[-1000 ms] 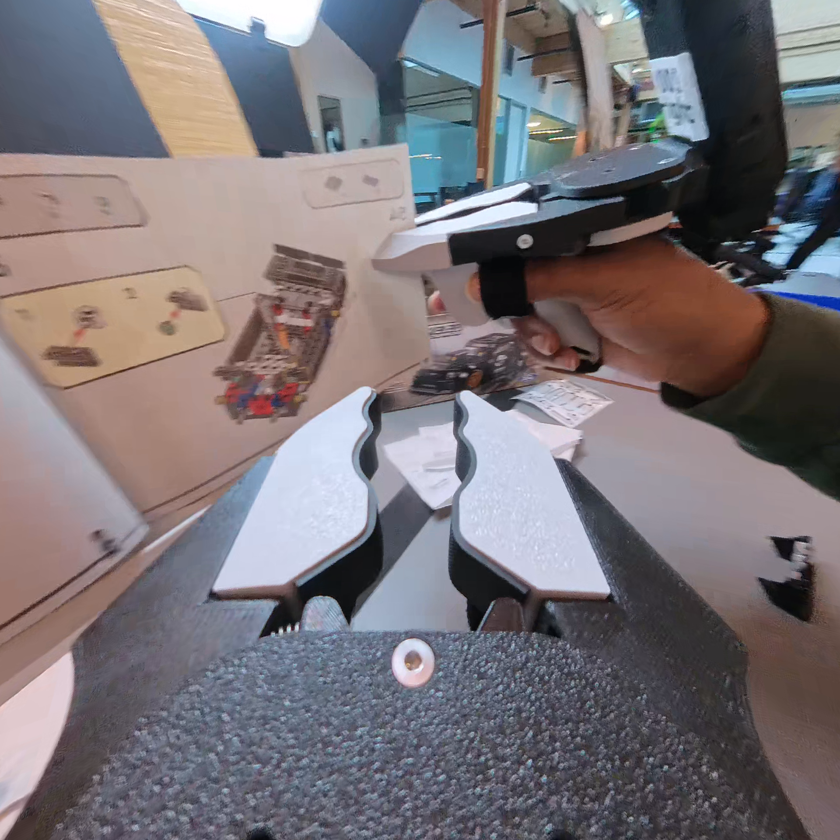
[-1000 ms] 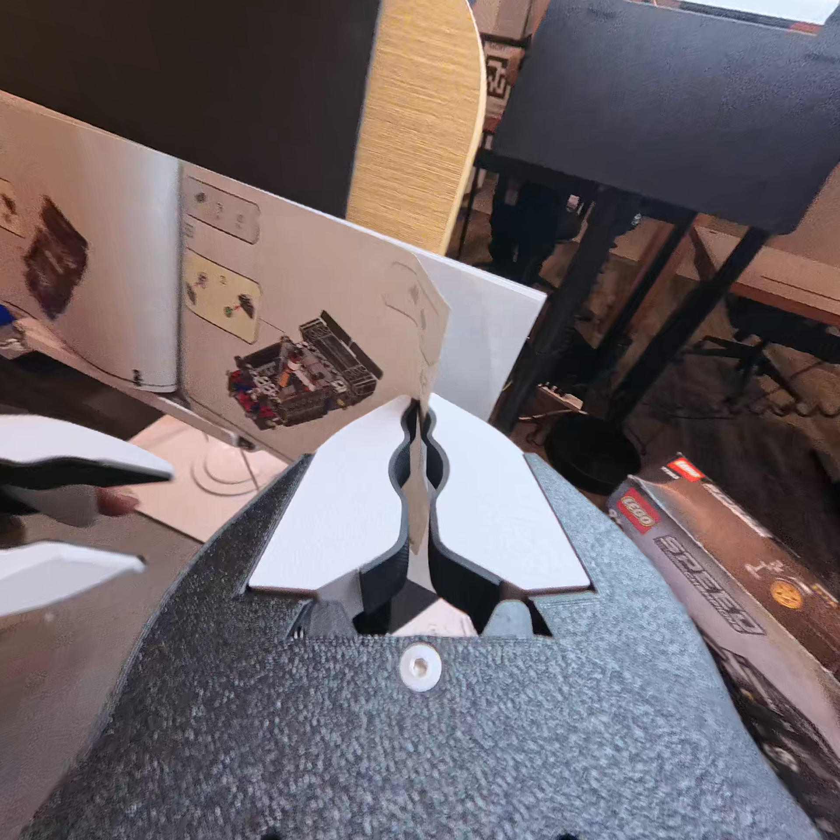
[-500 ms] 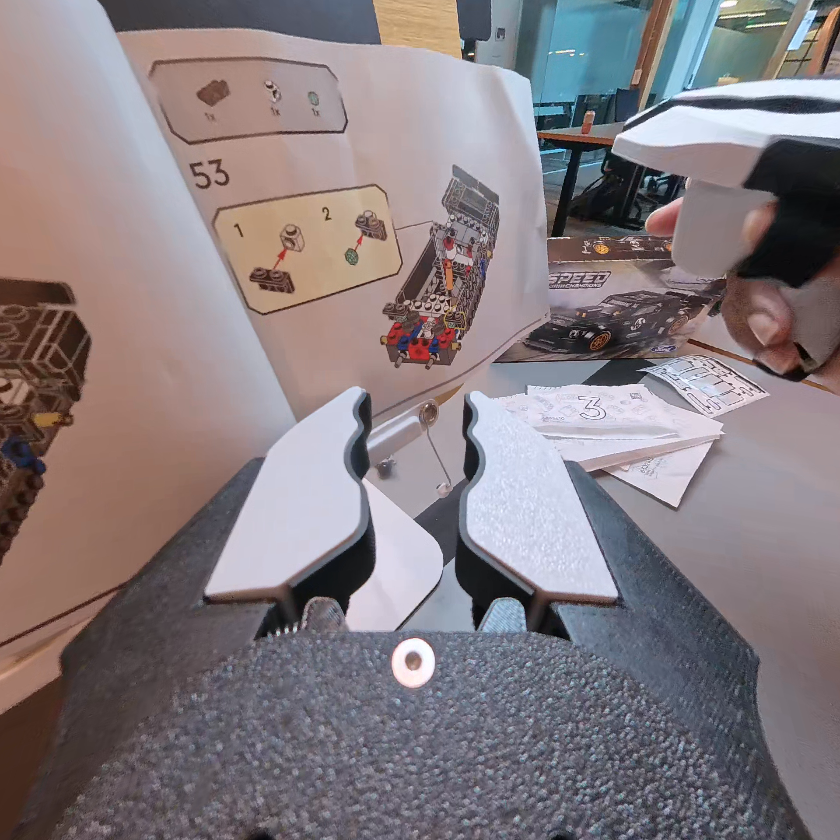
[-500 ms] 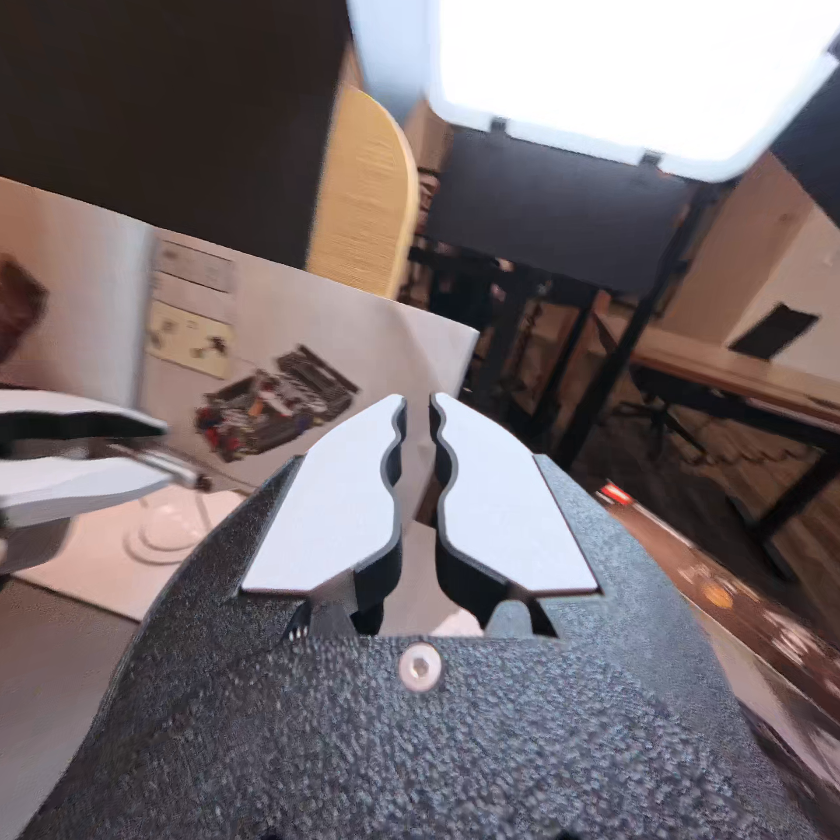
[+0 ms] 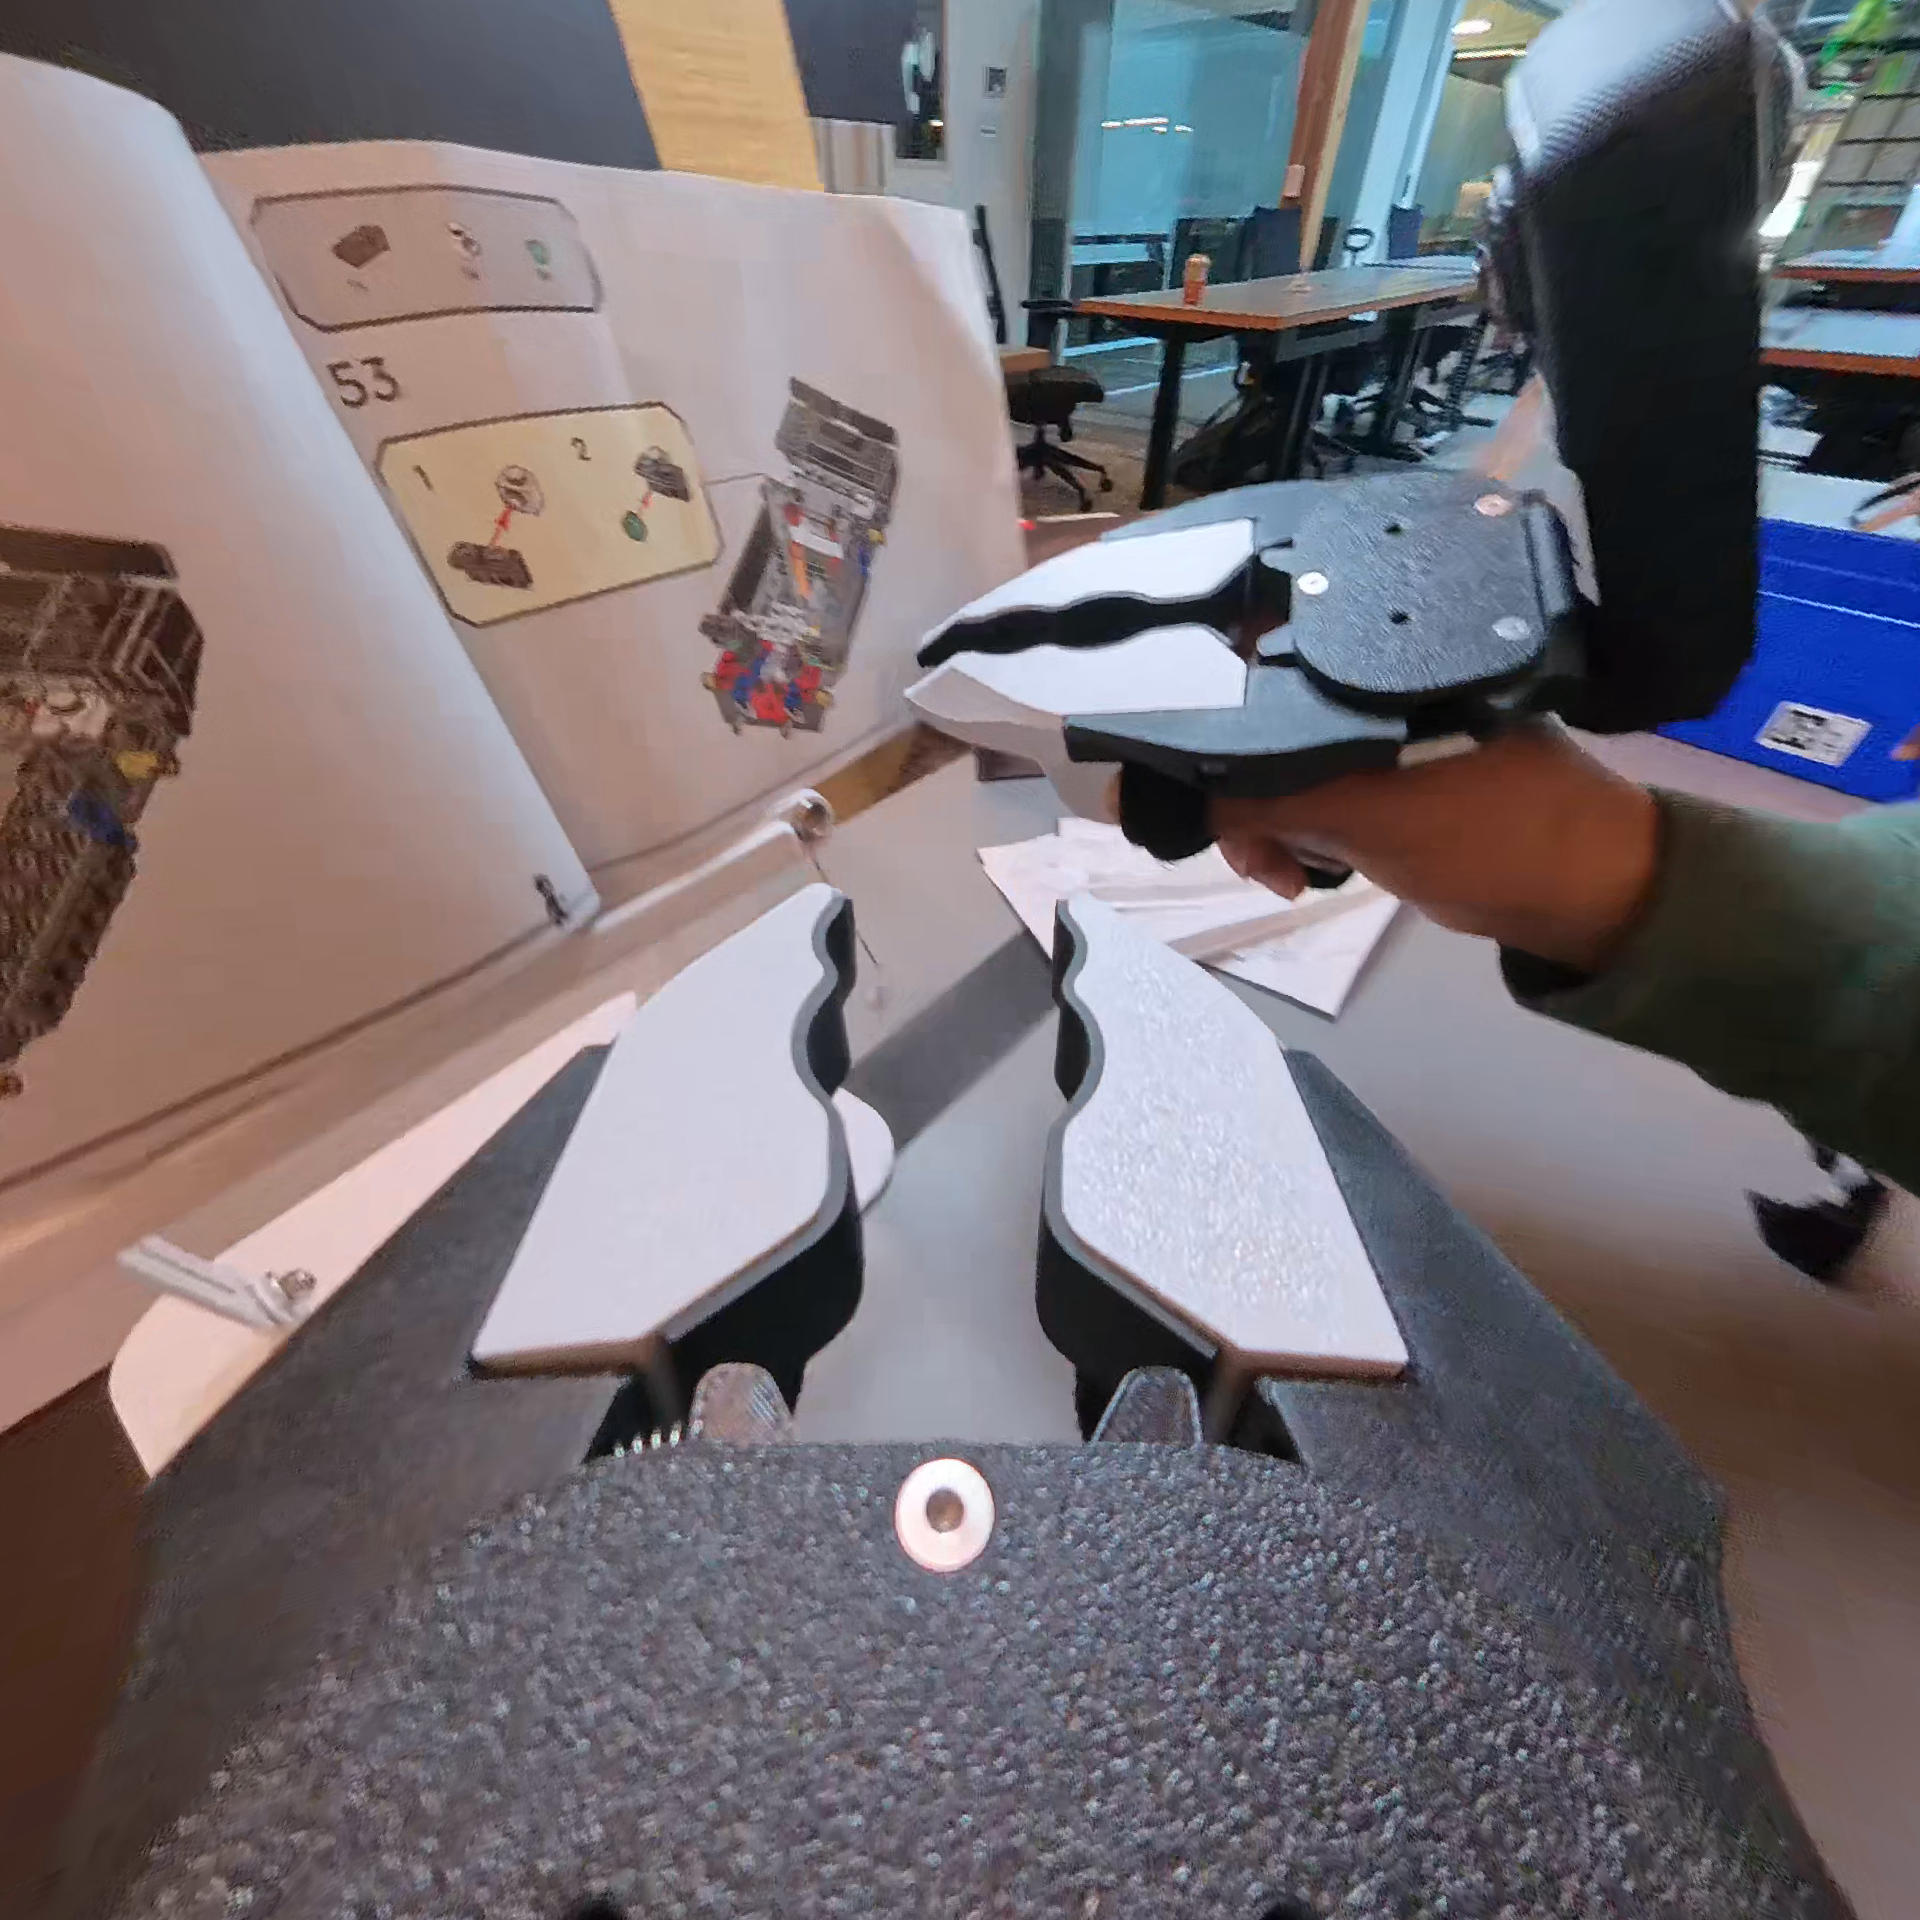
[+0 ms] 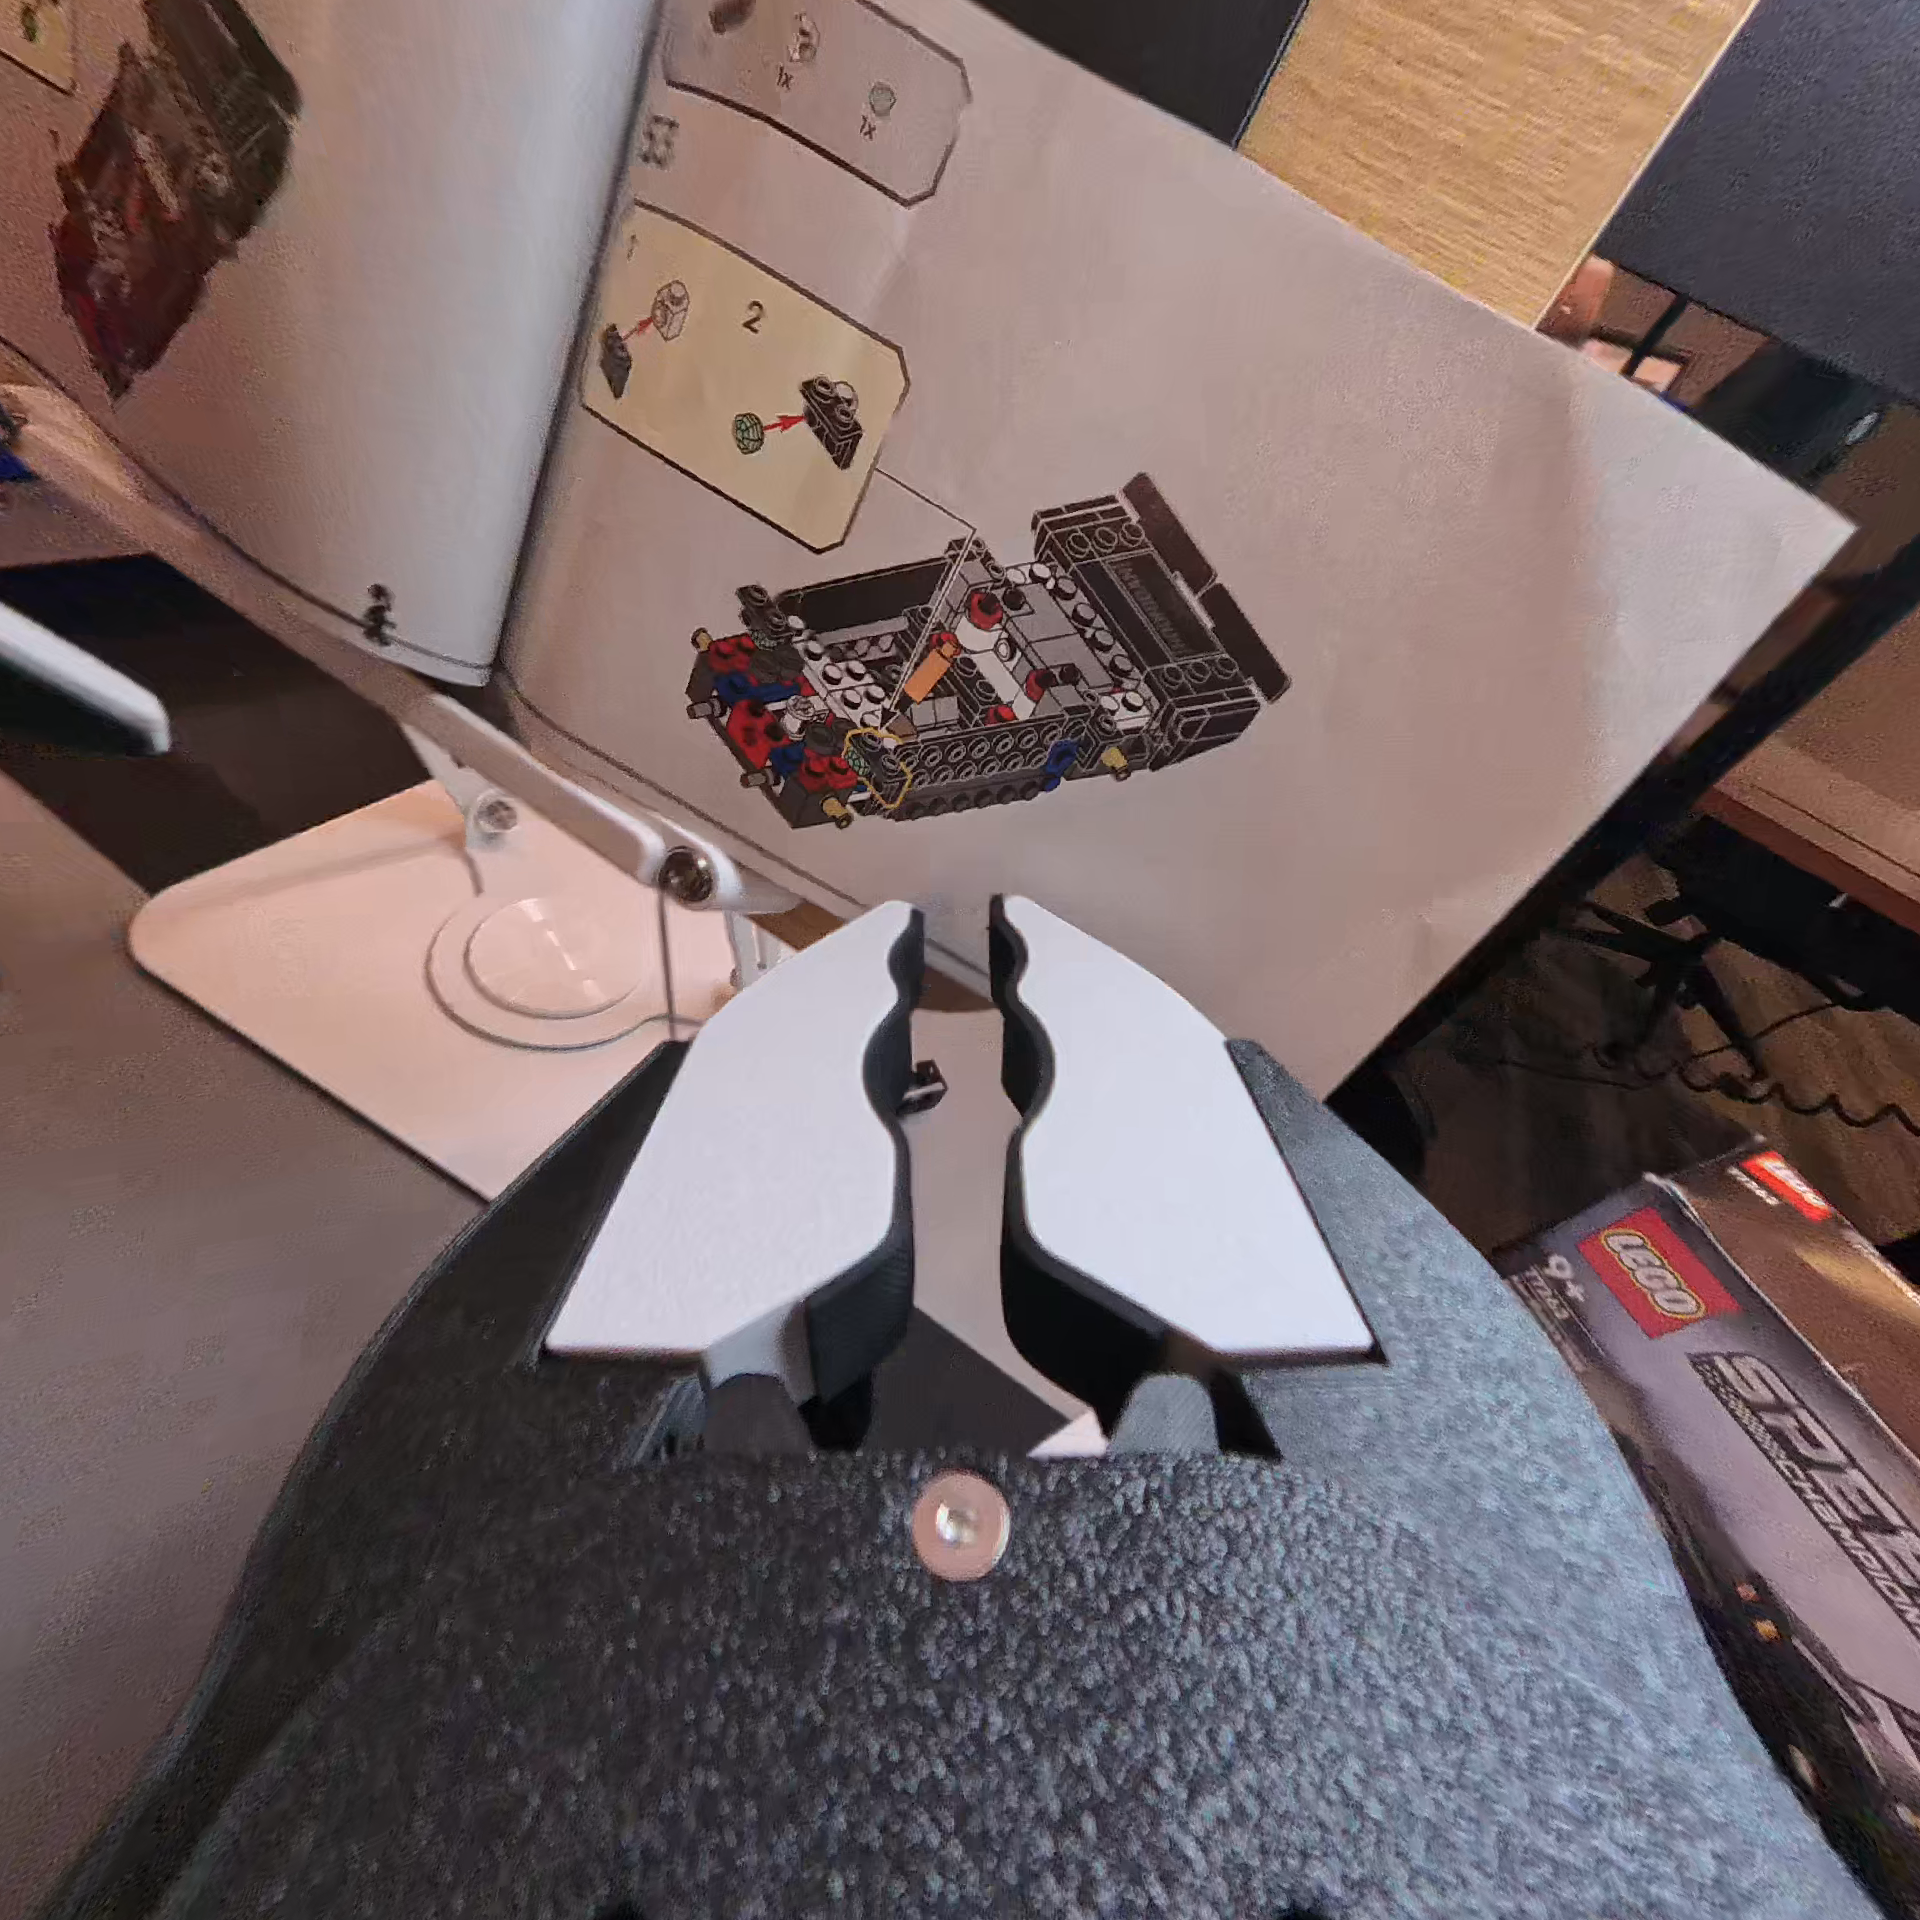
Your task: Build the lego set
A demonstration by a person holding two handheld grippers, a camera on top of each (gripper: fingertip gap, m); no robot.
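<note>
Your right gripper (image 6: 954, 914) has let go of the white paper instruction booklet (image 6: 1195, 436), whose page it pinched a moment ago. Its jaws now stand a little apart, with nothing between them. The booklet's bottom edge is just past the tips, and the open page with the car drawing stands up right in front of you.

Your left gripper (image 5: 951, 914) has its jaws wide and holds nothing. The booklet is up and to its left, leaning on a white metal book stand (image 6: 312, 977) on the grey table (image 5: 1455, 1091). Flat white paper sheets (image 5: 1195, 914) lie on the table past the left tips, under your right hand (image 5: 1455, 831).

At your right sits the dark cardboard lego box (image 6: 1766, 1403). You cannot see what is inside it.
</note>
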